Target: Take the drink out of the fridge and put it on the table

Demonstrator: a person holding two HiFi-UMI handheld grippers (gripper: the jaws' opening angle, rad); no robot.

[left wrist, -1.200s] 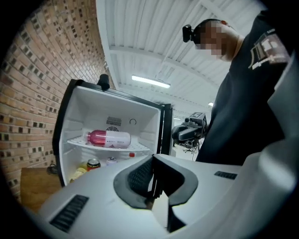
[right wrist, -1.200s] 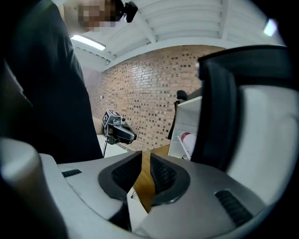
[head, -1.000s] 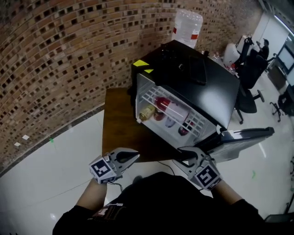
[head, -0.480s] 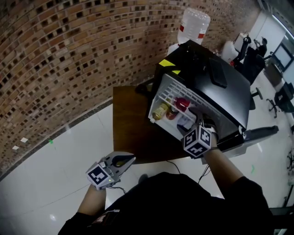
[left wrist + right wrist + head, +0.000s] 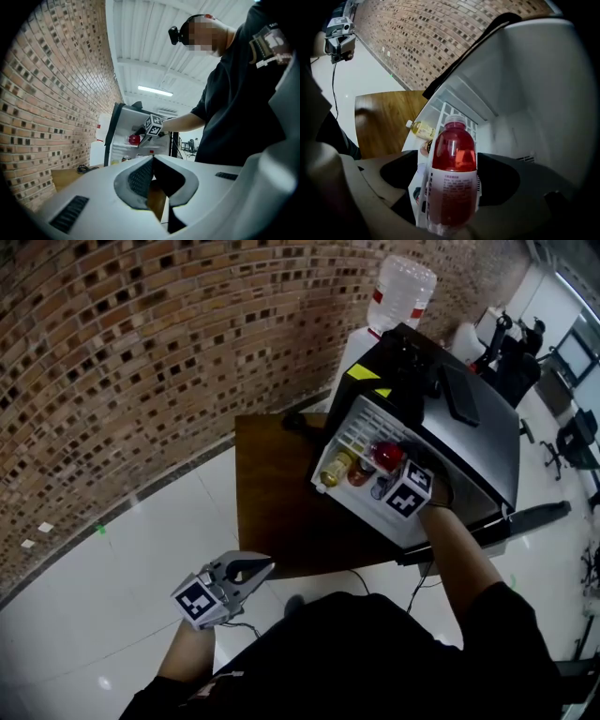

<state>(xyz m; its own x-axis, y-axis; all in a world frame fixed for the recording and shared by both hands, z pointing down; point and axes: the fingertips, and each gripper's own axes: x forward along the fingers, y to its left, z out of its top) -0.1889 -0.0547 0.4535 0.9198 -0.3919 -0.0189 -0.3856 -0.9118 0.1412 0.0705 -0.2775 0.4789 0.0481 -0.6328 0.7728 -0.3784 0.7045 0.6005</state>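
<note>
A red drink bottle [image 5: 453, 178] with a white label lies on the wire shelf of the open black mini fridge [image 5: 473, 427]. My right gripper [image 5: 449, 161] reaches into the fridge, and its jaws are opening on either side of that bottle with a dark gap at each side. From the head view the right gripper [image 5: 401, 468] sits at the shelf beside the red bottle [image 5: 387, 455]. My left gripper [image 5: 253, 570] hangs low over the floor off the table's front edge, pads together and nothing between them. The left gripper view shows the left gripper [image 5: 152, 161] and the fridge far off.
A yellow drink bottle [image 5: 336, 470] and a can [image 5: 360, 474] lie on the same shelf. The fridge stands on a brown wooden table [image 5: 272, 512] by a brick wall. Its door [image 5: 530, 515] swings out to the right. A water jug [image 5: 403, 292] stands behind.
My right gripper has gone from the table's front edge up into the fridge and now stands around the red bottle. The left gripper sank slightly to the left.
</note>
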